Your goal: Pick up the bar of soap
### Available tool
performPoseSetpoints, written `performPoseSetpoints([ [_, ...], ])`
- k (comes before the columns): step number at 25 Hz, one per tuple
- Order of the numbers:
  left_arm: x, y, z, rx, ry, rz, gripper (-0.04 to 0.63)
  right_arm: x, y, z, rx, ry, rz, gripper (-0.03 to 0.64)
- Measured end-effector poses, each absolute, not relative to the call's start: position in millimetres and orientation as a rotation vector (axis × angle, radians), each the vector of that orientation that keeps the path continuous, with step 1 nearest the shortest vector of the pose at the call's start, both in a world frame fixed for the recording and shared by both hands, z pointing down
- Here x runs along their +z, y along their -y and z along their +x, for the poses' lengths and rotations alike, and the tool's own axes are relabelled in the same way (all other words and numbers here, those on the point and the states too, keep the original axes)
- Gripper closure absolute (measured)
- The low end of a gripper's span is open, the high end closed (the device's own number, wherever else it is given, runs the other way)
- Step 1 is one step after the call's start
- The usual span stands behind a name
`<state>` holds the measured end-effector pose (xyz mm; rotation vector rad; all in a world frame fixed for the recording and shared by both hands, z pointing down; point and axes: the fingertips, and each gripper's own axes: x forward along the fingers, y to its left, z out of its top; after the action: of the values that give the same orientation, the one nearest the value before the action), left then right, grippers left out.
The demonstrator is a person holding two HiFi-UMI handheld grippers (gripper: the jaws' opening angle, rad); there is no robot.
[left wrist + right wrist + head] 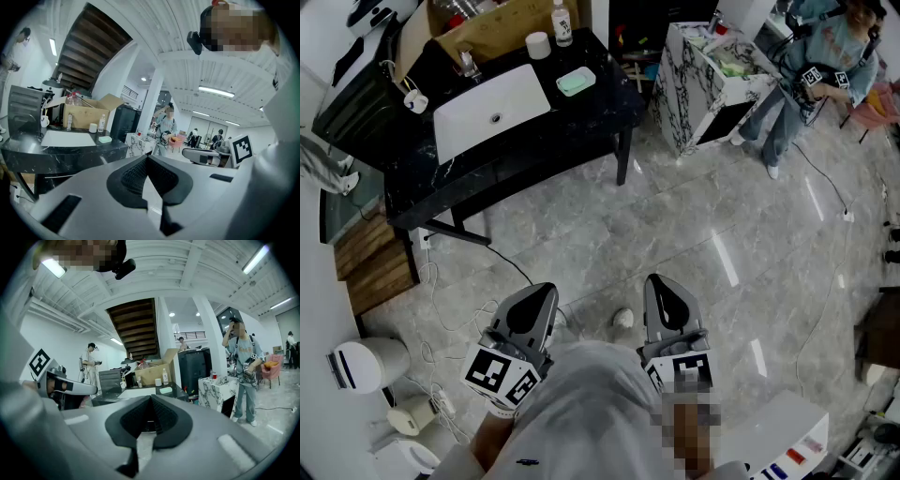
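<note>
The bar of soap (pixel 575 82) is pale green and lies on the black counter (pixel 591 117), to the right of the white sink (pixel 492 108). It also shows small and far off in the left gripper view as the soap (pixel 105 139) and in the right gripper view as the soap (pixel 165 390). My left gripper (pixel 539 291) and right gripper (pixel 661 284) are held close to the person's body over the grey floor, far from the counter. Both point toward it. The left gripper (pixel 147 159) has its jaws together with nothing between them, and so does the right gripper (pixel 151 398).
On the counter stand a faucet (pixel 469 64), a white cup (pixel 538 44), a bottle (pixel 562 23) and a cardboard box (pixel 502 28). A marble-patterned cabinet (pixel 703 84) and a person (pixel 816 75) are at the right. Cables (pixel 455 309) trail across the floor at left.
</note>
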<state>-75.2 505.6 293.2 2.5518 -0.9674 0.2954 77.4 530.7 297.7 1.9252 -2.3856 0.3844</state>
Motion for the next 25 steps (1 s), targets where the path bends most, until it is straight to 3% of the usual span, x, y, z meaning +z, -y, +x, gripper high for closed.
performPoseSetpoints([
  [8,305.1,-496.8,-156.3,0.287,0.951,2.538,0.589,302.5,-517.5,-16.0,0.373,2.381,1.888,0.617],
  [25,303.9,-522.0,-201.7,0.262,0.912,2.539,0.589,299.7,-541.1,-69.8,0.431,2.389,1.958,0.612],
])
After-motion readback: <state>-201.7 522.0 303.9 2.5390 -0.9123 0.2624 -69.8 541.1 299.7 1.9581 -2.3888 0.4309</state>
